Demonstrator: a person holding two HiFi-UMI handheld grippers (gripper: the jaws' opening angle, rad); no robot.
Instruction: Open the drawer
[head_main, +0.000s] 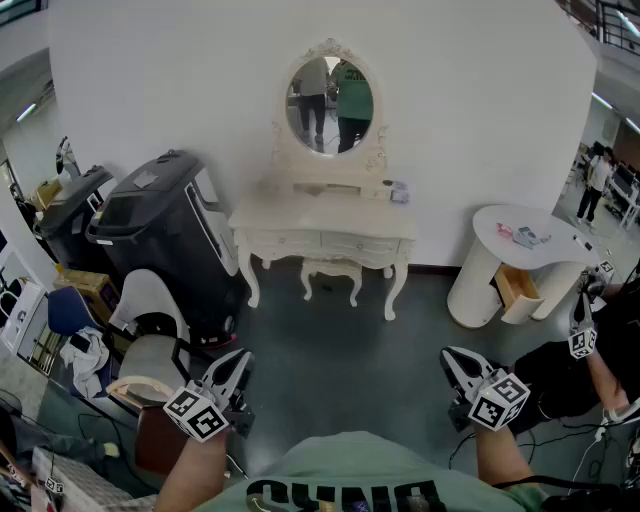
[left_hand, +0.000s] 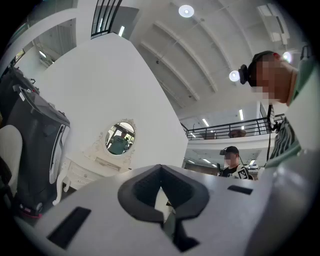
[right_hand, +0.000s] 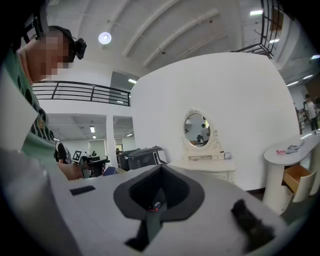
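Left tongs (head_main: 238, 360), near left: grey plastic body, black padded jaws pressed together, nothing between them. Right tongs (head_main: 453, 358), near right: same make, jaws likewise closed and empty. Both are well apart from the furniture. Dressing table (head_main: 322, 222), far centre against the white wall: cream, carved, on curved legs, with two shallow drawers (head_main: 286, 241) flush in its front. Oval mirror (head_main: 330, 103) in an ornate frame on top. Matching stool (head_main: 330, 270) beneath. Glossy black case (head_main: 165, 235) on its left. White rounded side table (head_main: 520, 222), far right, with one wooden drawer (head_main: 517, 290) pulled out.
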